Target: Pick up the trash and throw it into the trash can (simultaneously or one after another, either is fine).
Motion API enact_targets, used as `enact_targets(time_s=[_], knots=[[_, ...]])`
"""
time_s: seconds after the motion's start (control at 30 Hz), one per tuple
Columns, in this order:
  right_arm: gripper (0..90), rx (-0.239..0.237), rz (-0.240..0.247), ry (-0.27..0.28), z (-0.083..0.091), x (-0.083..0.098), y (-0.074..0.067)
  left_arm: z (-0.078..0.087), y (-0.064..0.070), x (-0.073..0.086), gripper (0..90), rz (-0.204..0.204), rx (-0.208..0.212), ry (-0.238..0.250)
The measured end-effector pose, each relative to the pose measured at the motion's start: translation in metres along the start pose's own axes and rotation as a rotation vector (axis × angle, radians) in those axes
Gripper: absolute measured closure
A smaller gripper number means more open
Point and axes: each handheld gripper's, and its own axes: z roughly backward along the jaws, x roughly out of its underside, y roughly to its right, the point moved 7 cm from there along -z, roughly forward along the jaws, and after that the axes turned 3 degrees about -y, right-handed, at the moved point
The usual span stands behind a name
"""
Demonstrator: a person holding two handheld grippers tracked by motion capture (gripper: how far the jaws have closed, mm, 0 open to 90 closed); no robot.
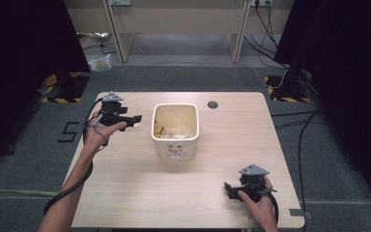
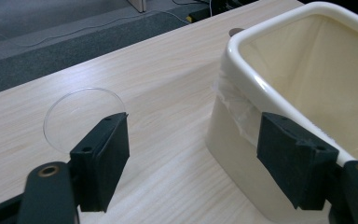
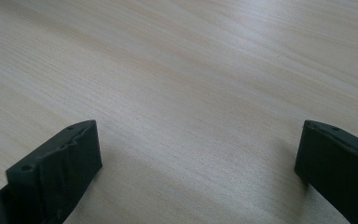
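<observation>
While the left gripper hangs spread and empty beside the bin, the clear disc lies flat. Its jaws may slide off that thin edge. The right gripper rests spread, empty.

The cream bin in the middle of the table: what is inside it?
Inside the cream bin, the high view shows pale crumpled scraps and something yellowish at the bottom; what they are is unclear. The near wall hides the rest of the floor.

In the left gripper view, the cream plastic bin is cut off at the right edge. The clear round disc is partly hidden behind one black jaw. The bin's contents are too small to identify.
</observation>
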Motion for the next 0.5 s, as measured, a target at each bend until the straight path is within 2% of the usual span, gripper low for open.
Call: enact_targets(time_s=[0.1, 0.37, 0.5], knots=[[0.4, -0.001, 0.0, 0.0, 0.0, 0.0, 0.0, -0.006, -0.003, 0.003, 26.0, -0.005, -0.013, -0.009], [0.4, -0.001, 0.0, 0.0, 0.0, 0.0, 0.0, -0.018, -0.011, 0.005, 31.5, 0.019, -0.013, -0.014], [0.4, -0.001, 0.0, 0.0, 0.0, 0.0, 0.0, -0.025, -0.016, 0.006, 33.9, 0.016, -0.03, -0.024]])
